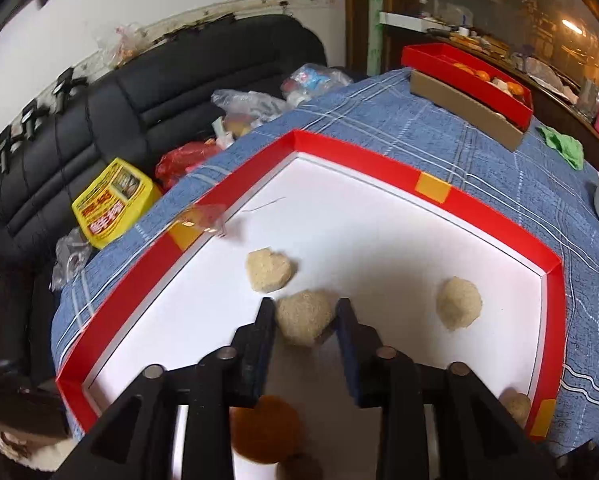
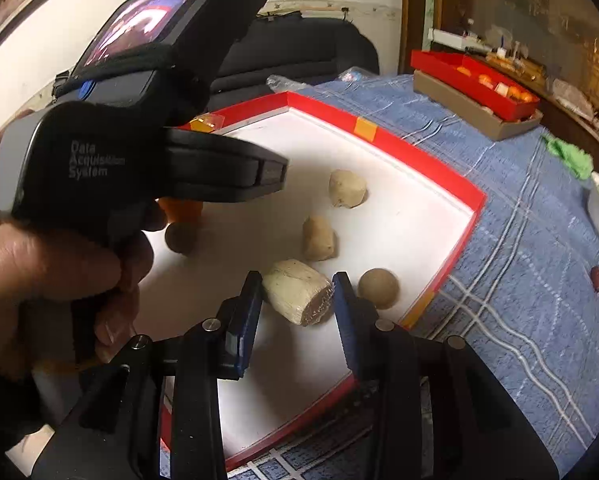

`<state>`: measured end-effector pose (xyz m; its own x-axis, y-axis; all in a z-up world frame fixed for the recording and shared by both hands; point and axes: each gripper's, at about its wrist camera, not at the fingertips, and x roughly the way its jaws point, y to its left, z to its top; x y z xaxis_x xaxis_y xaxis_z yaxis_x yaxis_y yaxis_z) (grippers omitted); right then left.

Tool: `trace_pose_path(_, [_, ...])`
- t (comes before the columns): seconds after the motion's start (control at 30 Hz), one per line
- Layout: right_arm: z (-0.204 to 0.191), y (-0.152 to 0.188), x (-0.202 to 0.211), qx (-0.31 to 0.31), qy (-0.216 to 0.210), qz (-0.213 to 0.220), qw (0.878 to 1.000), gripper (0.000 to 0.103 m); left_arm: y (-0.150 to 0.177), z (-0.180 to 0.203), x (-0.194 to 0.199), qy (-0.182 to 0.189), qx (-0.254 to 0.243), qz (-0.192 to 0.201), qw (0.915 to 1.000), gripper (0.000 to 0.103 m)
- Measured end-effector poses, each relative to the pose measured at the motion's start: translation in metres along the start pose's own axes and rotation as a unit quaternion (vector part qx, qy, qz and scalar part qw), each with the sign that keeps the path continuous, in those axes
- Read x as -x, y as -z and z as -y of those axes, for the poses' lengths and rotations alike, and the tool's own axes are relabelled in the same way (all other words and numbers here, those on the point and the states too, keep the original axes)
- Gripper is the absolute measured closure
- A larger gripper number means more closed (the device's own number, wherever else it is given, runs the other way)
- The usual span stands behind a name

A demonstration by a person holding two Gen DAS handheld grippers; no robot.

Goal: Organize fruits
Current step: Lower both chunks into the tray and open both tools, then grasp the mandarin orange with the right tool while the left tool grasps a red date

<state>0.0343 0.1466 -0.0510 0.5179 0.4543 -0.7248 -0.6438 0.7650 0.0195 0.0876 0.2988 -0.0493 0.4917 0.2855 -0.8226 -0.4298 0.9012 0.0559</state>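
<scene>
**Two hand-held grippers angled down over a red-rimmed tray of fruit**

The left gripper [image 1: 305, 320] tilts down into the red tray [image 1: 379, 160], its jaws parted around a tan fuzzy fruit [image 1: 305, 316]; whether the pads press on it cannot be told. The right gripper [image 2: 297, 292] points down likewise, jaws straddling a pale cut cylinder [image 2: 297, 296] lying on its side, contact unclear. A person's hand [image 2: 39, 276] grips the left device's handle. Other tan pieces [image 2: 347, 189] lie apart on the white tray floor.

A red-walled tray [image 1: 379, 160] with a white floor is seen on a blue plaid cloth [image 1: 479, 148]; beige lumps [image 1: 269, 274] lie within, orange tape patches [image 1: 431, 188] on its rim.
</scene>
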Motion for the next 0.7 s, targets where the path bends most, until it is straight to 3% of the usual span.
trace_pose_path(0.03, [0.000, 0.000, 0.001, 0.002, 0.004, 0.001, 1.000, 0.053, 0.001, -0.001, 0.001, -0.002, 0.002, -0.002, 1.0000, 0.049])
trace_pose_path(0.07, [-0.001, 0.000, 0.003, 0.004, 0.008, 0.002, 1.000, 0.033, 0.002, -0.004, 0.004, -0.003, 0.004, -0.003, 1.0000, 0.041])
trace_pose_path(0.1, [-0.001, -0.001, 0.005, 0.005, 0.013, 0.005, 1.000, 0.027, 0.004, -0.005, 0.008, -0.002, 0.005, -0.001, 1.0000, 0.040])
trace_pose_path(0.23, [0.001, -0.001, 0.016, 0.007, 0.021, 0.017, 1.000, 0.024, 0.011, -0.014, 0.025, -0.011, 0.013, 0.009, 0.9998, 0.040])
trace_pose_path(0.47, [0.016, 0.002, 0.049, -0.017, 0.025, 0.050, 0.998, 0.021, 0.036, -0.026, 0.080, 0.002, 0.037, 0.062, 0.9974, 0.039])
trace_pose_path(0.7, [0.056, 0.020, 0.088, -0.072, 0.045, 0.080, 0.993, 0.021, 0.066, 0.010, 0.128, 0.040, 0.010, 0.107, 0.9934, 0.037])
